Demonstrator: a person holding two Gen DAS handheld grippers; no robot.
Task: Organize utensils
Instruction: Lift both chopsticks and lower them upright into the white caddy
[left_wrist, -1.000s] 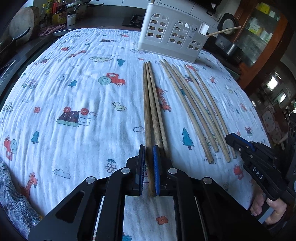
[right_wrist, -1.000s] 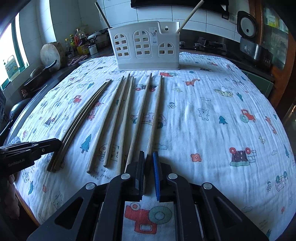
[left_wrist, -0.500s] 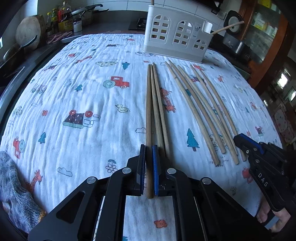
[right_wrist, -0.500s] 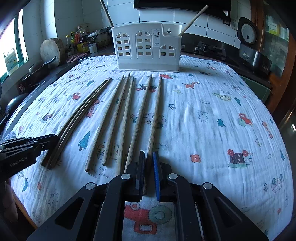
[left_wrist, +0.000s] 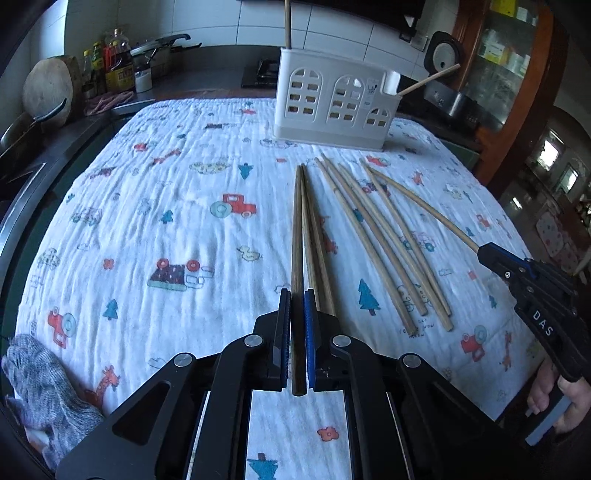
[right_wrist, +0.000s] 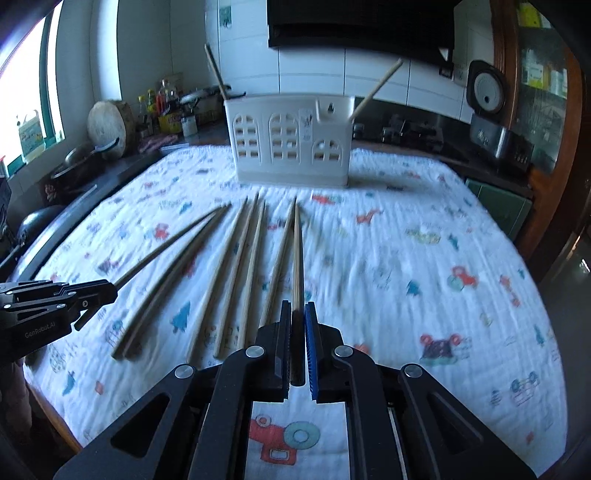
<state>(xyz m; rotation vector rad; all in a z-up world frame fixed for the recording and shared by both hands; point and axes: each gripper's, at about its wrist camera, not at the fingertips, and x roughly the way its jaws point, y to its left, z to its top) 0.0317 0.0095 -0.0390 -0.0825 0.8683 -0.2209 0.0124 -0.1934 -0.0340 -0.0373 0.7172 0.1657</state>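
Nearest the caddy's opposite end of the cloth, the left gripper (left_wrist: 297, 332) is clamped on the thick end of a dark chopstick (left_wrist: 296, 236), and the right gripper (right_wrist: 298, 339) is likewise closed on a pale chopstick (right_wrist: 296, 251); each is pinched at the butt, probably so the thin tip leads toward the caddy and can drop in first. In the left wrist view the right-hand stick slants up off the cloth, tip still low, so both seem to be at the lifting stage. Between the grippers and the caddy, the remaining chopsticks (left_wrist: 373, 240) lie side by side on the printed cloth (left_wrist: 177, 221), tips pointing at the caddy, handy for the next picks. Farthest off stands the white utensil caddy (right_wrist: 291, 144), upright, with two sticks already leaning out of it.
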